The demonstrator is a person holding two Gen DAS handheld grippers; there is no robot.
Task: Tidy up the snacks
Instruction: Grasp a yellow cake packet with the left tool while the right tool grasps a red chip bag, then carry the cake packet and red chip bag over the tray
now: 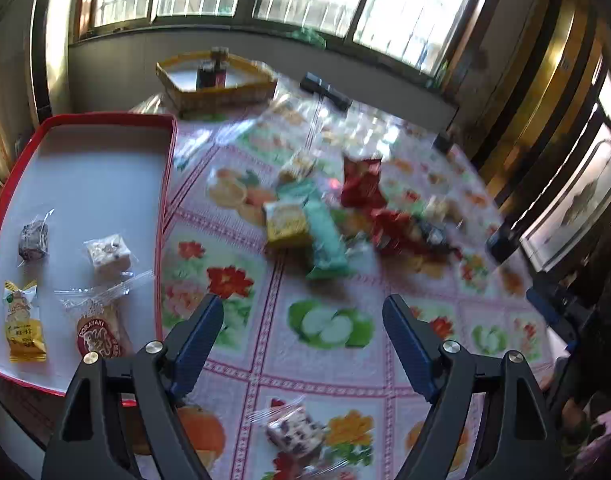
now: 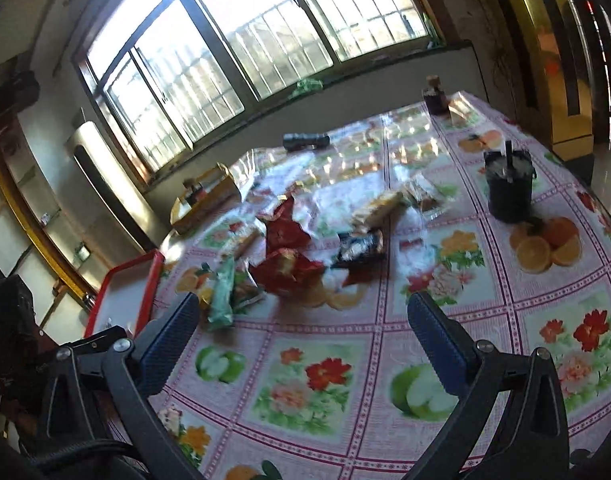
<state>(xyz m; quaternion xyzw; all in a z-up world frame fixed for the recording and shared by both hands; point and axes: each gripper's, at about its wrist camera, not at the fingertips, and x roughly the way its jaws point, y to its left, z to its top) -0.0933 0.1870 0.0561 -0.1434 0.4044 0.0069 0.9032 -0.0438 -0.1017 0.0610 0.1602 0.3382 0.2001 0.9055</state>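
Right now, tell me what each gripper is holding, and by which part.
Nothing is held. The left gripper and the right gripper both stand open over the tablecloth, with nothing between their fingers.

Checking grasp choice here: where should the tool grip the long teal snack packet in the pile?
Grip the teal packet across its narrow width near the free near end, coming from above. It lies flat and long on the tablecloth, with the yellow packet against its far left side.
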